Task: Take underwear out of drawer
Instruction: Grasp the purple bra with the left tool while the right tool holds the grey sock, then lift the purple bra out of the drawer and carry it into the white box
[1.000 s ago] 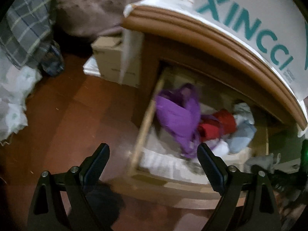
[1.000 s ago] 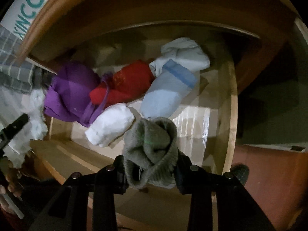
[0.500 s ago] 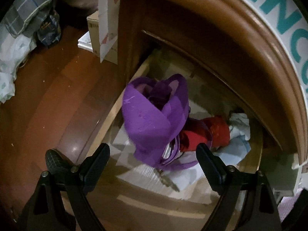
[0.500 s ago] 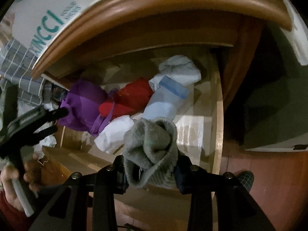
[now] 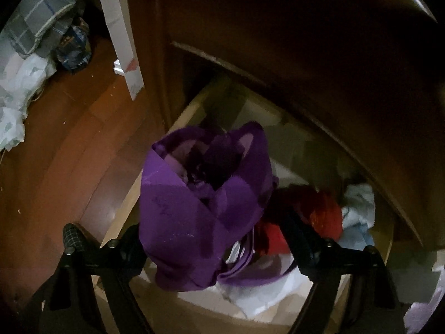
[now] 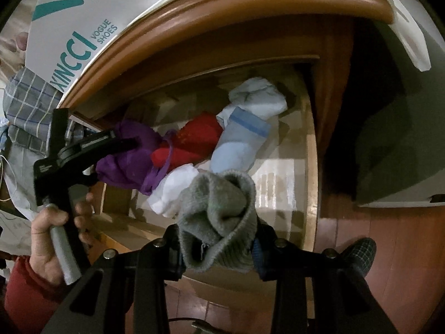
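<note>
Sliding closer since a second ago, the open wooden drawer [image 6: 311, 150] now fills both views. The left gripper [image 5: 214, 239] has dropped around the purple underwear [image 5: 200, 208] inside it, jaws just narrowing; the right gripper [image 6: 217, 247] still clamps a grey sock [image 6: 219, 217].

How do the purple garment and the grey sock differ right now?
The purple garment is smooth, thin fabric with straps; the grey sock is thick ribbed knit. The garment lies in the drawer between the left hand-held gripper's closing jaws, while the sock is clamped in the right hand-held gripper, in front of the drawer. Both are bunched up.
</note>
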`<state>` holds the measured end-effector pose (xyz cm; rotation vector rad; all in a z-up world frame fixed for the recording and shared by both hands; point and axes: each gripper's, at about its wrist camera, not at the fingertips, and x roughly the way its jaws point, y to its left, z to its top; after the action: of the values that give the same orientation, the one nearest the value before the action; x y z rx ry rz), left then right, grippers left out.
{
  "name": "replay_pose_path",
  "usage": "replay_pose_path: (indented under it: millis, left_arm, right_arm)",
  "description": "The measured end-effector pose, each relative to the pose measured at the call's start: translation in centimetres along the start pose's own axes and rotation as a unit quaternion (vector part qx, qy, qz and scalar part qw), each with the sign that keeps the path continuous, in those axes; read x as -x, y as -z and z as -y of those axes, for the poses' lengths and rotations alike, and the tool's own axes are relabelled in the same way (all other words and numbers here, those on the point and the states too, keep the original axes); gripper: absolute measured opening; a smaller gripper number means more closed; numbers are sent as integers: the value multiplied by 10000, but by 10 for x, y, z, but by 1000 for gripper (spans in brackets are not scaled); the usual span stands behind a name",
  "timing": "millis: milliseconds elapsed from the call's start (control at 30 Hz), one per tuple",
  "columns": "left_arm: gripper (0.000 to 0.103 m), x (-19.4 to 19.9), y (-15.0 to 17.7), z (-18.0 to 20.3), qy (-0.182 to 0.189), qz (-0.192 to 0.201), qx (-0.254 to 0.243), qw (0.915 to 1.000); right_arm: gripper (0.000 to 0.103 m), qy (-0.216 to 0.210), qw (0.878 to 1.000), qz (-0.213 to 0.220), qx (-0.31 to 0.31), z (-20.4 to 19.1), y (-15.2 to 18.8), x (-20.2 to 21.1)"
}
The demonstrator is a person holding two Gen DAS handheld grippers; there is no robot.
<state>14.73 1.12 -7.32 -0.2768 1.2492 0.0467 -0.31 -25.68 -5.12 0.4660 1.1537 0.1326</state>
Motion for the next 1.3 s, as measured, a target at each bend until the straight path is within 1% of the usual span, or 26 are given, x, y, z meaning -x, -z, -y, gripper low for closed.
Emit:
replay_pose_path:
  millis: [33, 67, 133, 200, 233, 400, 500, 733, 867, 1067, 1200, 1300]
  left_arm:
    - [73, 0, 0, 0, -59, 57, 20, 10000]
    - [65, 1, 0, -1, -97, 77, 48, 9999]
    - [64, 0, 0, -5, -106, 69, 176, 9998]
    - [57, 1, 0, -7, -136, 84, 230, 9996]
    - [55, 2, 1, -8, -135, 113, 238, 9996]
    - [36, 8, 9, 1, -223, 244, -69, 9994]
    - [31, 13, 12, 4, -231, 250, -212, 9992]
    - [29, 38, 19, 0, -289, 385, -581, 9972]
    - [29, 62, 27, -2, -409, 640, -994, 9921]
    - [29, 96, 37, -3, -422, 960, -1324, 9856]
    - [29, 115, 41, -5, -392, 1089, -1496, 9819]
    - [29, 130, 44, -6, -344, 1175, -1627, 9790]
  right_arm:
    - [36, -5, 10000, -5, 36, -2, 0, 0]
    - [36, 3, 10000, 2, 48, -3, 0, 0]
    - [36, 1, 10000, -6, 52, -2, -1, 0]
    - [36, 100, 9999, 24, 59, -2, -1, 2]
    - [36, 126, 9999, 28, 69, -2, -1, 2]
    - [36, 122, 9999, -38, 25, -2, -2, 0]
    - [36, 176, 9998, -34, 49, -3, -2, 0]
    - [36, 586, 9981, 6, 180, -5, -1, 1]
    - [36, 735, 9971, 110, 177, -5, -3, 3]
    - [36, 998, 9949, 143, -27, 4, -4, -1]
    - [36, 1139, 9931, 227, -159, 10, -5, 0]
    - [36, 1201, 9924, 211, -183, 11, -4, -3]
